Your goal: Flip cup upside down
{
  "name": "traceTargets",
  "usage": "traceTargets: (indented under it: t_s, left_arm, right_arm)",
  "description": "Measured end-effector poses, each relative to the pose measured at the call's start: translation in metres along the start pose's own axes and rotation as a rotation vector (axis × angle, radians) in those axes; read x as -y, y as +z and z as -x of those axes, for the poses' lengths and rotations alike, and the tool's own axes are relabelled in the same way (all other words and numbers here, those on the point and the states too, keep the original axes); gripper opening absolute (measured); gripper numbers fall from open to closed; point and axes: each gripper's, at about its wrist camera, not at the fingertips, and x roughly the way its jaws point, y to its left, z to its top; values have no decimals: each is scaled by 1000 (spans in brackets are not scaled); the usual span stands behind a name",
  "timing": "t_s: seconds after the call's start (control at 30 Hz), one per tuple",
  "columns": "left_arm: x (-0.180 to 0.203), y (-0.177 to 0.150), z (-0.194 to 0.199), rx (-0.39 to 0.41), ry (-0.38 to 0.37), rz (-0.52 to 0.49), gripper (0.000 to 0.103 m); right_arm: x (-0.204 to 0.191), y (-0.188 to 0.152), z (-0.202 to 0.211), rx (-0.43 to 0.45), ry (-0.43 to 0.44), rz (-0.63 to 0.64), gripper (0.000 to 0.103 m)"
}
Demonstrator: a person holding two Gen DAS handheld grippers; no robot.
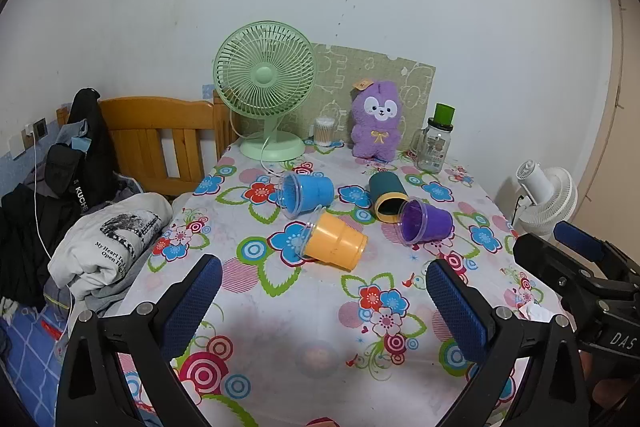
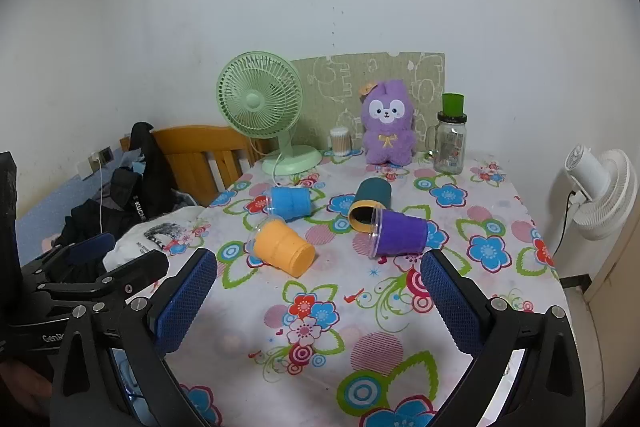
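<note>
Several cups lie on their sides on the floral tablecloth (image 1: 280, 307): a blue cup (image 1: 308, 193), an orange cup (image 1: 334, 241), a dark green cup with a yellow rim (image 1: 386, 197) and a purple cup (image 1: 426, 221). They also show in the right wrist view: blue cup (image 2: 290, 201), orange cup (image 2: 284, 247), dark green cup (image 2: 370, 203), purple cup (image 2: 400, 233). My left gripper (image 1: 324, 299) is open and empty, short of the orange cup. My right gripper (image 2: 318, 293) is open and empty, short of the orange and purple cups.
A green desk fan (image 1: 266, 83), a cotton swab jar (image 1: 324, 131), a purple plush toy (image 1: 378, 121) and a glass jar with a green lid (image 1: 436, 143) stand along the wall. Clothes (image 1: 108, 251) lie on a bed at left. A white fan (image 1: 546, 199) stands at right.
</note>
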Motion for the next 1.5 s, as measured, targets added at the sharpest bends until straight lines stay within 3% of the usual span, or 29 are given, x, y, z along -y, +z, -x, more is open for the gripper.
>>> traceTargets:
  t_s: [0.67, 0.9, 1.3, 1.5]
  left_arm:
    - [-3, 0, -22, -56, -5, 2, 103]
    - [2, 18, -55, -69, -10, -44, 103]
    - [22, 52, -146, -133, -49, -119, 103]
    - [29, 61, -192, -184, -52, -134, 103]
  right_arm:
    - [9, -2, -24, -50, 0, -14, 103]
    - [34, 13, -68, -114, -7, -50, 103]
    - [71, 51, -155, -203, -24, -54, 103]
    - [97, 61, -216, -305, -19, -115, 103]
